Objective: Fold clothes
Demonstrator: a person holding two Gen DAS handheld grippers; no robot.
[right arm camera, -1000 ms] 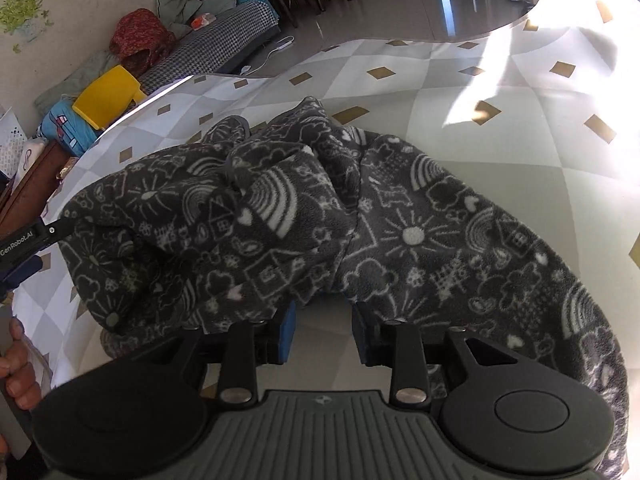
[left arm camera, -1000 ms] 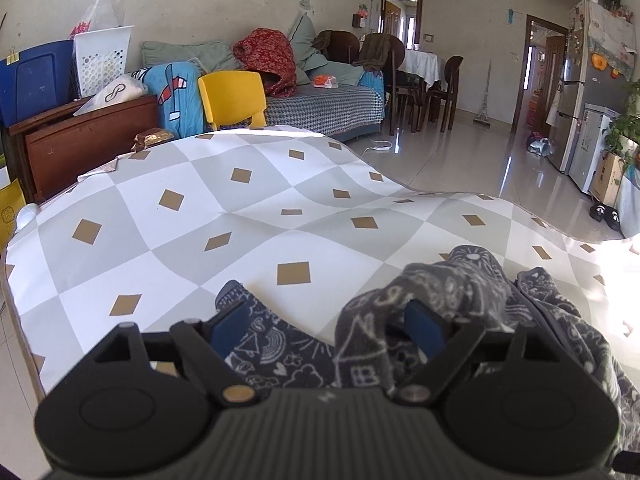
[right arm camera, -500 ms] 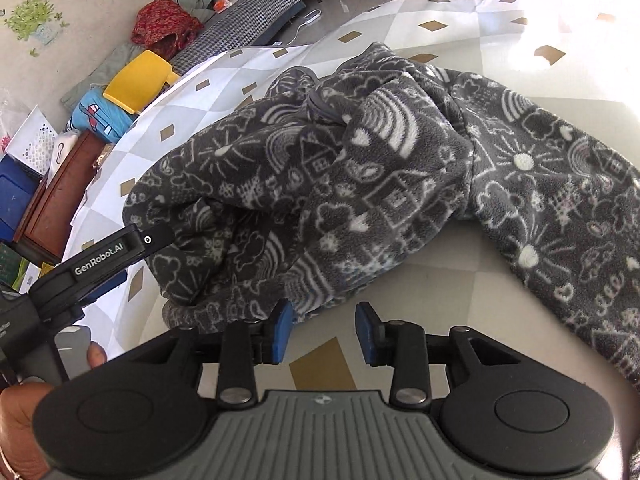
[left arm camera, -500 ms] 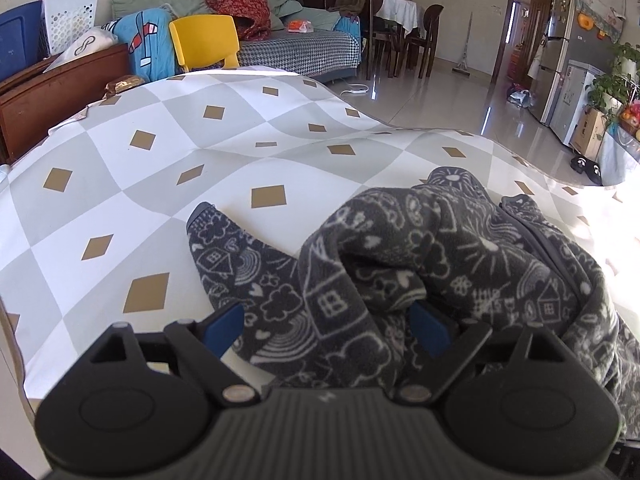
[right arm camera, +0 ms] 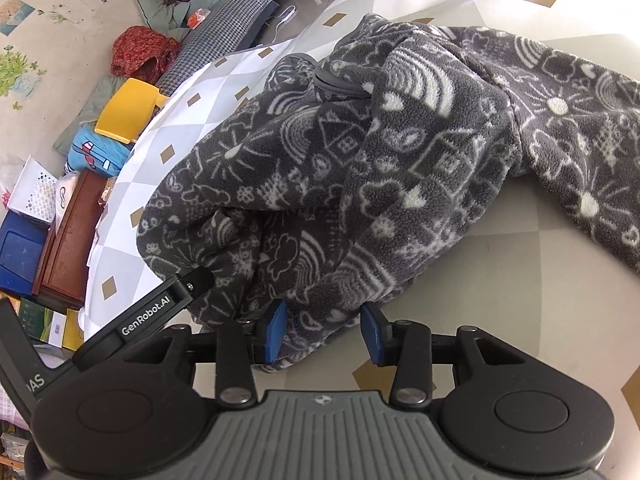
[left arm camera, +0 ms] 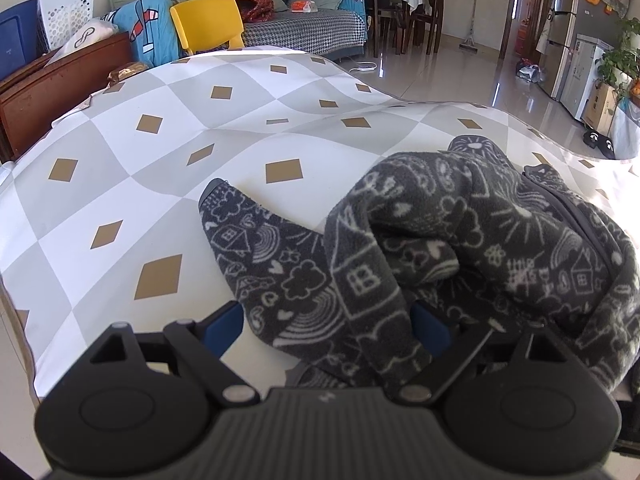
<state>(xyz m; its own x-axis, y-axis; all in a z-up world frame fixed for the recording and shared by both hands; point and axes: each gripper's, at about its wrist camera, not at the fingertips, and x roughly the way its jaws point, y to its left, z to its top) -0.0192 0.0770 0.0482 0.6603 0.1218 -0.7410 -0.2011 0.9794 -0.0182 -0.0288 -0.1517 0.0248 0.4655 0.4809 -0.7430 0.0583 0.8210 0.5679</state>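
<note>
**Both grippers loose around a bunched-up fleece**

Left gripper (left arm camera: 326, 326): jaws spread wide, and a fold of the dark grey fleece (left arm camera: 440, 248) with white doodle print sits between them, but the blue pads aren't pinching it. They've just been opening a bit more. Right gripper (right arm camera: 322, 332): jaws partway apart and just been opening too. The fleece's near edge pokes in between the pads, seemingly touching the left pad, clear of the right one, so it's released, not grasped.

The fleece is heaped on the table (left arm camera: 160, 152), which has a grey-and-white diamond cloth. In the right wrist view its long axis runs sideways across the frame, with one part trailing off to the right edge. One flat tongue (left arm camera: 240, 224) points away toward the far left in the left wrist view. A yellow chair (left arm camera: 206, 24) stands beyond the table.
</note>
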